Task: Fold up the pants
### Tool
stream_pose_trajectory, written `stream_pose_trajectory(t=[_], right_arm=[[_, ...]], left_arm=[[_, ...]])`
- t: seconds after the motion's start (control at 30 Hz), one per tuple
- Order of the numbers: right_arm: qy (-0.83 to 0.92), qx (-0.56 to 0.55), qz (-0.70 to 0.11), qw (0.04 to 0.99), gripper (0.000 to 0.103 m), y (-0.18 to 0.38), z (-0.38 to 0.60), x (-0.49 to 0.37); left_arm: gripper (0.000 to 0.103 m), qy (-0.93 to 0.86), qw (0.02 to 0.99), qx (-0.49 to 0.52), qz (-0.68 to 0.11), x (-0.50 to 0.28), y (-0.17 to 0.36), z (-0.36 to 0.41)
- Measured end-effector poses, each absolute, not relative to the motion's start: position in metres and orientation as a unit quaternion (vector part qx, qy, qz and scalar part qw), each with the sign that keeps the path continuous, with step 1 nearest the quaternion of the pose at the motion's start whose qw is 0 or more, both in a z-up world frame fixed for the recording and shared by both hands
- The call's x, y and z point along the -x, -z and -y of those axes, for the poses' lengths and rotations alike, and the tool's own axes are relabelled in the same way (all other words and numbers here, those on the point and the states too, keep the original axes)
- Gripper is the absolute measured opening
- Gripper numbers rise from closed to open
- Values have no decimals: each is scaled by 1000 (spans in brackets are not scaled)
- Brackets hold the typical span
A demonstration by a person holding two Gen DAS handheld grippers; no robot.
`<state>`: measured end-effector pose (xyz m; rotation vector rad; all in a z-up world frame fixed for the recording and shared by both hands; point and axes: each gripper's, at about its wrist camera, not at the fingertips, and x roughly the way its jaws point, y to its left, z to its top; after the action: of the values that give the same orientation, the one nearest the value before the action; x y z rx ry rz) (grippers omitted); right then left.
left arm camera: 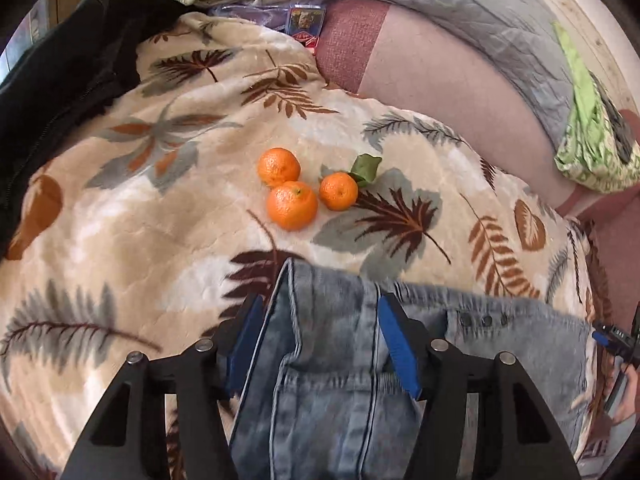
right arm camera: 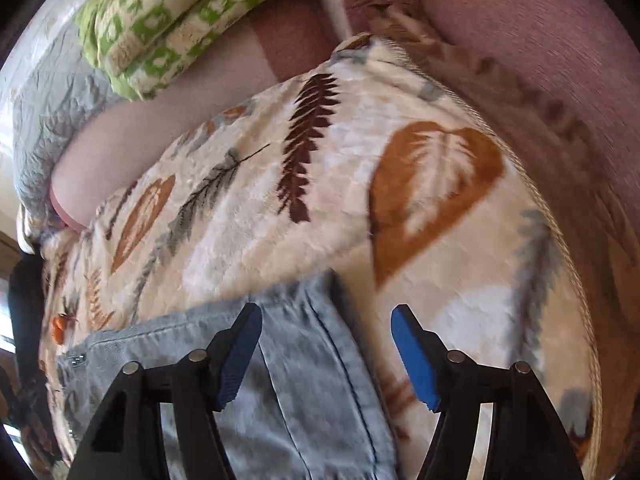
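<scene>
Pants (left arm camera: 340, 360) sit on the leaf-print blanket (left arm camera: 160, 208) at the near edge of both views, right under your grippers. Light-wash denim.

Progress, as a judgement: partway. In the left wrist view the denim looks doubled, with stacked seams and a hemmed edge (left arm camera: 286, 300) running beside your left gripper (left arm camera: 320, 340), so one lengthwise fold seems done. The cross folds look still to do. Can't see the far end of the garment, so can't confirm how many layers there are.

Jaws:
- Left gripper: spread, denim lies between the blue pads (left arm camera: 244, 344) but they aren't pressing on it. No grip.
- Right gripper (right arm camera: 326, 354): spread, one pad over denim, the other over bare blanket. Pants edge (right arm camera: 340, 360) passes between them, nothing pinched.

Orientation: fly buttons (left arm camera: 486, 320) show toward the right of the left view, and the zipper or button area (right arm camera: 78, 360) at the left of the right view. So the waist section spans sideways between your two grippers. The long axis seems to run back toward you, out of the bottom of frame; the leg ends are hidden.

Three tangerines (left arm camera: 292, 192) sit on the blanket beyond the pants, apart from the denim. Watch them if you sweep cloth forward.
</scene>
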<state>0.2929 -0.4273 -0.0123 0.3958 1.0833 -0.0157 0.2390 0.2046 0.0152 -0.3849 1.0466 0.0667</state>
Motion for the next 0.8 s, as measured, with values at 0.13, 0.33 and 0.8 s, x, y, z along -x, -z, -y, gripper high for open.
stream_pose_trajectory(t=[0.13, 0.33, 0.8], right_arm=[[9, -159, -550, 820, 55, 40, 413, -308], [16, -120, -549, 827, 20, 33, 404, -310], [8, -111, -419, 901, 15, -108, 414, -202]], left_arm=[[59, -36, 839, 173, -514, -263, 5, -196], [2, -62, 827, 150, -538, -274, 18, -194], [3, 6, 905, 148, -398, -127, -128, -190]])
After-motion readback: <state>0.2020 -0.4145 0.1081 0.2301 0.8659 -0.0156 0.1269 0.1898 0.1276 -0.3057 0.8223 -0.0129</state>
